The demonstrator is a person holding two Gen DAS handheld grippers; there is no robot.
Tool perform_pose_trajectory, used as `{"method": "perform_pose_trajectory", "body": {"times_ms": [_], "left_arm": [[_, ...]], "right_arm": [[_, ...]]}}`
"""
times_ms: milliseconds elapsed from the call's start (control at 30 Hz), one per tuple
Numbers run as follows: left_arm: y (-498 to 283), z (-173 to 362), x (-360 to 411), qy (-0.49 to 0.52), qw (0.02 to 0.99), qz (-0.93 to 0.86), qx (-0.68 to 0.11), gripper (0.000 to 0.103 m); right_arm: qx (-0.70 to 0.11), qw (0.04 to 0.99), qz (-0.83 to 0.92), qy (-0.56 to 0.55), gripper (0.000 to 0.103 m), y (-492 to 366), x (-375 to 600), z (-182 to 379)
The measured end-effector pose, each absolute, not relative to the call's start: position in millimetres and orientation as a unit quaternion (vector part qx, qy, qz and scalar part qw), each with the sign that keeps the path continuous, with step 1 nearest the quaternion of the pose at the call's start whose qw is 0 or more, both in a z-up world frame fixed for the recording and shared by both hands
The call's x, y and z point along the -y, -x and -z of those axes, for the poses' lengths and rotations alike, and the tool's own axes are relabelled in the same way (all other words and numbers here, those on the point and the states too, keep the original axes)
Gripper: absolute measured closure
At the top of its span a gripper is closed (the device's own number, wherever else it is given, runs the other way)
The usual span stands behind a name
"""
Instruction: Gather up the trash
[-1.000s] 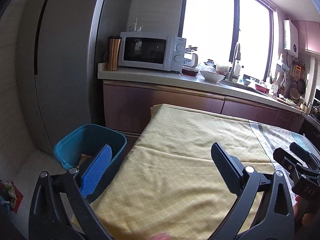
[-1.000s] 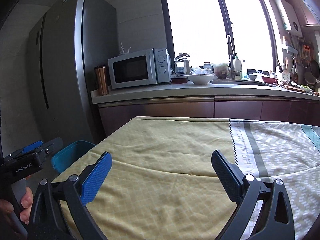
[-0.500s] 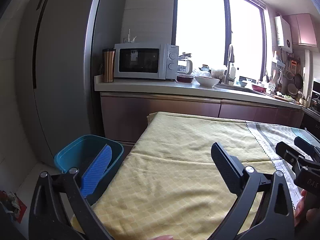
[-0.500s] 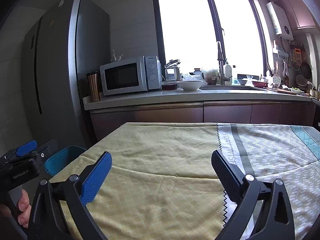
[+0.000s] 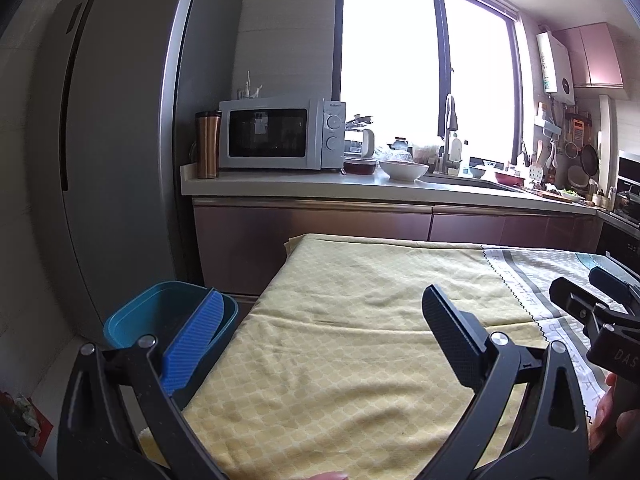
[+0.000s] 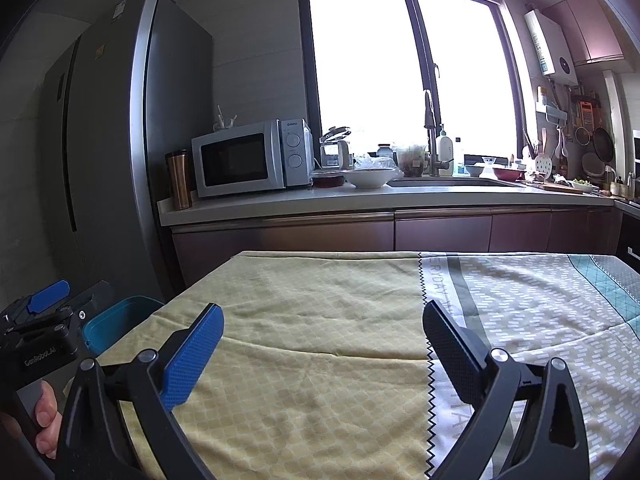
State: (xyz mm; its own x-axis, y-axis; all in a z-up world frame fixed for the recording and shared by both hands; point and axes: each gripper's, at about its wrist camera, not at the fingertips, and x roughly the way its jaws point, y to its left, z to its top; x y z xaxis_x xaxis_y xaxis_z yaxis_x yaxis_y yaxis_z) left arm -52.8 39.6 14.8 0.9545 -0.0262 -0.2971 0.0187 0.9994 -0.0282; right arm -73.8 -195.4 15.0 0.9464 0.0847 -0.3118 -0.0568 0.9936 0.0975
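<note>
The left gripper (image 5: 324, 336) is held over the near left part of a table covered by a yellow cloth (image 5: 360, 340). Its two fingers are wide apart and nothing is between them. The right gripper (image 6: 322, 340) is held over the same table, more to the right. Its fingers are wide apart too, with nothing in them.

The blue bin (image 5: 160, 316) stands on the floor, just beside the left edge of the table. It is low and to the left of the left gripper, and the blue finger (image 5: 196, 340) of that gripper hides part of its rim. The bin stands upright with its open top facing up. Its long side seems to run along the table edge, but the finger covers too much to be sure. In the right wrist view the bin (image 6: 120, 320) is far off to the left, behind the other tool.

Some crumpled trash (image 5: 24, 416) lies on the floor at the far left, near the bottom corner. It is well apart from both grippers.

Both grippers point forward, toward the counter (image 6: 360, 200) and the window. A hand (image 6: 44, 420) wraps around the handle of the left tool. Fingertips (image 5: 608, 408) of the other hand show at the right edge.

Beyond the table stand a microwave (image 5: 280, 136), a white bowl (image 5: 404, 170) and a tall fridge (image 5: 112, 140).
</note>
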Motion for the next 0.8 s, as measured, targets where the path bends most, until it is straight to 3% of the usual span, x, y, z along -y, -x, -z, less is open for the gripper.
{"method": "perform_pose_trajectory", "body": {"times_ms": [800], "left_arm": [[58.9,-15.8,-39.9,0.009,0.990,0.000,-0.137,0.005]], "right_arm": [[-0.157,0.986,-0.036,-0.049,0.007,75.0,196.5,-16.3]]}}
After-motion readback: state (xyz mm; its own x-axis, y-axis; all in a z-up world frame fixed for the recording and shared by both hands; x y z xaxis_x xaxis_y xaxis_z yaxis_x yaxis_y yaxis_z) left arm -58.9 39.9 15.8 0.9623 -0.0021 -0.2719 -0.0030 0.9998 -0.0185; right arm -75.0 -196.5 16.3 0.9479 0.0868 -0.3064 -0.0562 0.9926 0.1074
